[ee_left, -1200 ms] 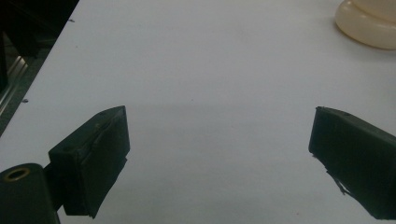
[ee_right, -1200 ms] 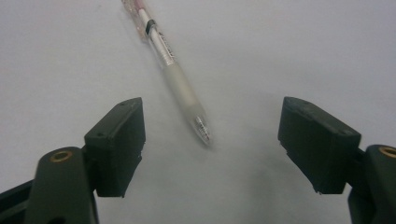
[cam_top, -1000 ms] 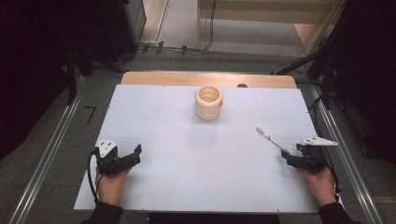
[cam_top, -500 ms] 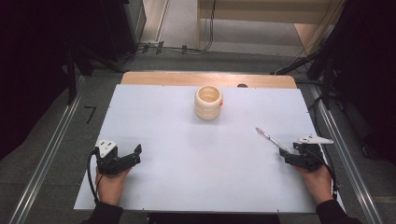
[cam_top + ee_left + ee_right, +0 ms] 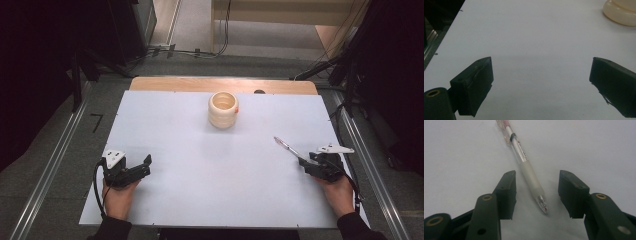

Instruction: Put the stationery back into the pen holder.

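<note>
A clear pen (image 5: 289, 147) with a white rubber grip lies on the white table (image 5: 210, 165) at the right. In the right gripper view the pen (image 5: 524, 162) points its metal tip toward the camera, and that tip end lies between the two jaws without touching them. My right gripper (image 5: 306, 160) (image 5: 537, 192) is open around it, low on the table. A cream ribbed cup (image 5: 223, 109) (image 5: 621, 11) stands upright near the far middle. My left gripper (image 5: 145, 166) (image 5: 541, 80) rests at the near left, open wide with nothing between its jaws.
A wooden strip (image 5: 220, 84) runs along the table's far edge. Metal rails (image 5: 55, 160) flank both sides, and cables (image 5: 190, 50) lie on the floor beyond. Bare white surface stretches between the two grippers and the cup.
My right gripper has slid a little forward and left along the pen, so the pen's tip end now lies between its jaws. The left gripper has stayed put.
</note>
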`<move>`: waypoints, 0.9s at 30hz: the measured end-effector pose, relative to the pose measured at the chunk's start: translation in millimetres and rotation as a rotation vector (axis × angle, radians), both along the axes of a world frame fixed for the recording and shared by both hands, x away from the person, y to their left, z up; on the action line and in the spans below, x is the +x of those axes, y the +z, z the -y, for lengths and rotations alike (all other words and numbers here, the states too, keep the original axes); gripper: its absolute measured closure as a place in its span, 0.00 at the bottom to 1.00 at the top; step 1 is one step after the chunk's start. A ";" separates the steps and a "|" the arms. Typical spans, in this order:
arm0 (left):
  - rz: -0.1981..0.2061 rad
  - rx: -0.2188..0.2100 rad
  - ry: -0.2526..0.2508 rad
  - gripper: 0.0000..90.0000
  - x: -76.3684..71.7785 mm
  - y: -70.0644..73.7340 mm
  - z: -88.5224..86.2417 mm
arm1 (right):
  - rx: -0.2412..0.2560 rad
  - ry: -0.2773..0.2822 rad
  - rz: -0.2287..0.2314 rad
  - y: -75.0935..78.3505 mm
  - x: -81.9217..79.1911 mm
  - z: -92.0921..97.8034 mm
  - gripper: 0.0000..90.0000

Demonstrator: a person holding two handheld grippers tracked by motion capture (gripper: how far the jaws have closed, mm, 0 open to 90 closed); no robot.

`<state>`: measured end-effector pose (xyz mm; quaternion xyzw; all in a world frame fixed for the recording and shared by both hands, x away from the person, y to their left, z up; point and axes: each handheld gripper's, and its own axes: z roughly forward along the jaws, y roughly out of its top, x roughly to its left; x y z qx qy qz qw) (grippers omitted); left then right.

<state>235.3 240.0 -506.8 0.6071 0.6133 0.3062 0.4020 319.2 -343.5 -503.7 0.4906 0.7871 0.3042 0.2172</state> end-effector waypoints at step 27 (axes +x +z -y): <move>0.000 -0.002 -0.001 0.07 0.1 0.0 0.0 | 0.014 0.027 -0.022 -0.4 2.0 1.1 0.87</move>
